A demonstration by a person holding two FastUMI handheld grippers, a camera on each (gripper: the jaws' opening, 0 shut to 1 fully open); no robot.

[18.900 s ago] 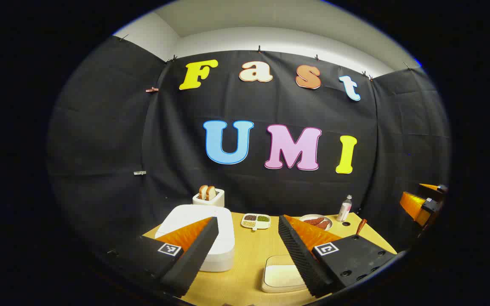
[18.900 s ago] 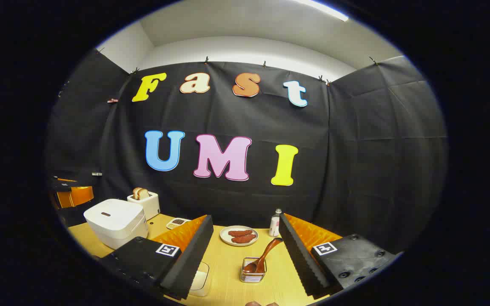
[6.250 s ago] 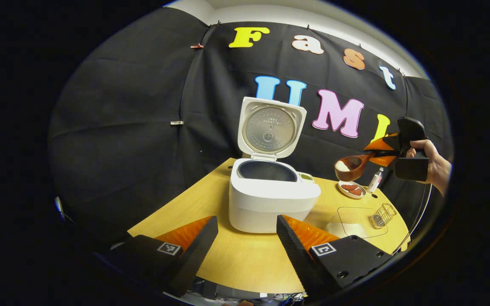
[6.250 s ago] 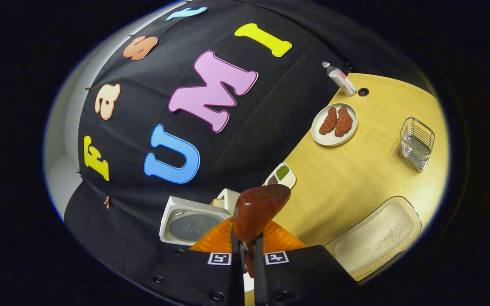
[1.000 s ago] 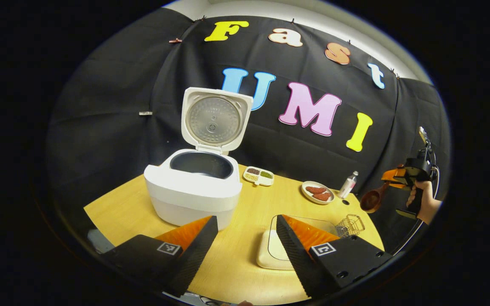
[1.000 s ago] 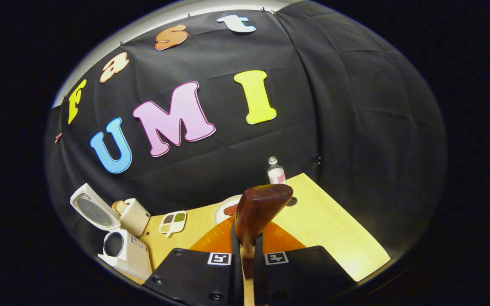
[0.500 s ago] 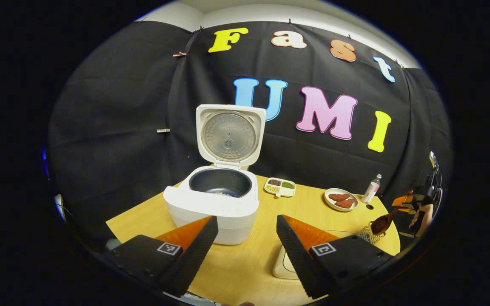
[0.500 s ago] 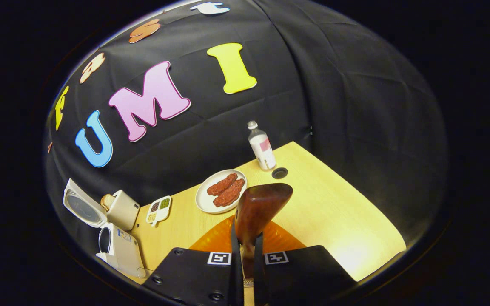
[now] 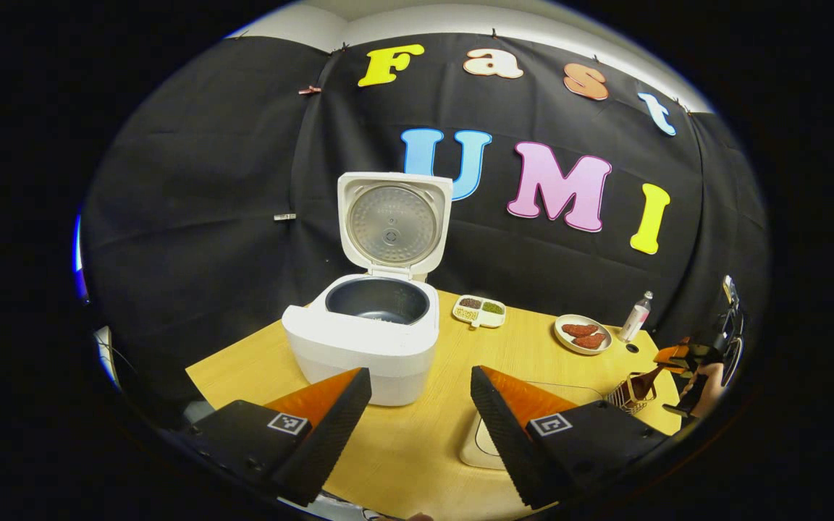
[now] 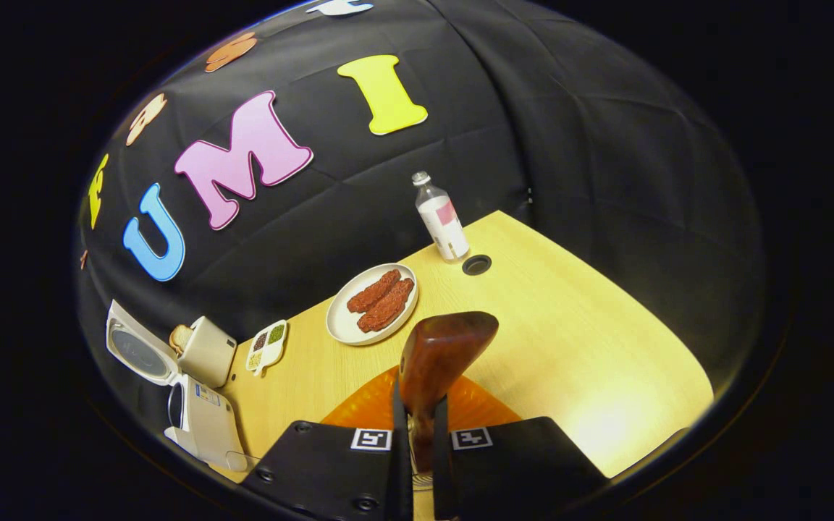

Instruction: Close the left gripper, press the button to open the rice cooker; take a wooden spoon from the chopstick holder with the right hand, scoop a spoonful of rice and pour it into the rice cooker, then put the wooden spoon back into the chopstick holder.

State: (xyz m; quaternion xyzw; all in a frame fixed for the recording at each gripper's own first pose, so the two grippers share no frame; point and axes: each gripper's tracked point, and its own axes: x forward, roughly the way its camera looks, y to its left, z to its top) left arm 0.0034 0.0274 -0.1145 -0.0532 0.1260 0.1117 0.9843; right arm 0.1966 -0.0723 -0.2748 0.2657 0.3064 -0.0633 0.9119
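The white rice cooker [image 9: 370,344] stands open on the table, lid [image 9: 394,224] upright, with some rice in the dark pot. My left gripper [image 9: 420,376] is open in front of it, holding nothing. At the far right a hand [image 9: 706,376] holds my right gripper [image 9: 674,356] over the wire chopstick holder [image 9: 623,396], with the wooden spoon [image 9: 650,375] reaching down into it. In the right gripper view my right gripper [image 10: 419,416] is shut on the wooden spoon's handle [image 10: 446,347]. The rice cooker [image 10: 203,420] lies far left there.
A pale rice tray [image 9: 478,449] sits partly behind my left gripper's right finger. Along the back are a sectioned dish [image 10: 265,344], a plate of red pieces [image 10: 373,304], a bottle [image 10: 442,217] and a toaster [image 10: 203,351]. The table [image 10: 569,340] has a round hole [image 10: 476,265].
The right gripper has come down with the spoon, whose bowl has gone from above the wire holder into it. The left gripper has barely moved and is still open.
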